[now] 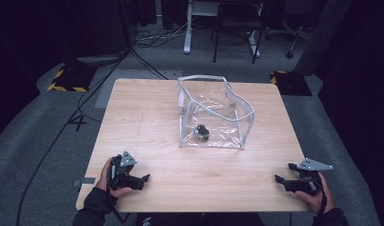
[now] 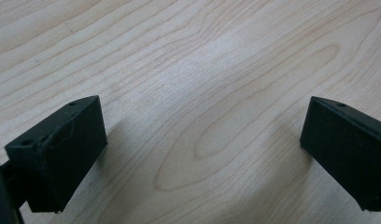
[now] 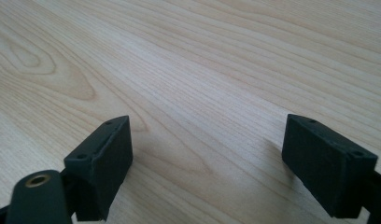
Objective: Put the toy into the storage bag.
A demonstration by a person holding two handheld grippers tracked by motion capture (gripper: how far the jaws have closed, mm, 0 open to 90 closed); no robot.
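Two tongs rest low at the near edge of the tabletop [image 1: 148, 117], one toward each near corner. From the high view, the left tongs [image 1: 144, 179] sit by the near left corner in the person's left hand [image 1: 107, 178], and the right tongs [image 1: 279, 179] by the near right corner in the right hand [image 1: 317, 195]; both point inward along the near edge. That view also takes in a clear plastic bag [image 1: 213, 113] with a pale zip-edged rim, standing open around the middle of the tabletop toward its far edge, with a small dark object [image 1: 201, 132] lying inside on its floor; what the object is cannot be made out. The left gripper view looks along the left tongs [image 2: 202, 140], spread wide over bare wood grain with nothing between them. The right gripper view gives the same for the right tongs [image 3: 207, 149]: wide apart, empty, close above the wood.
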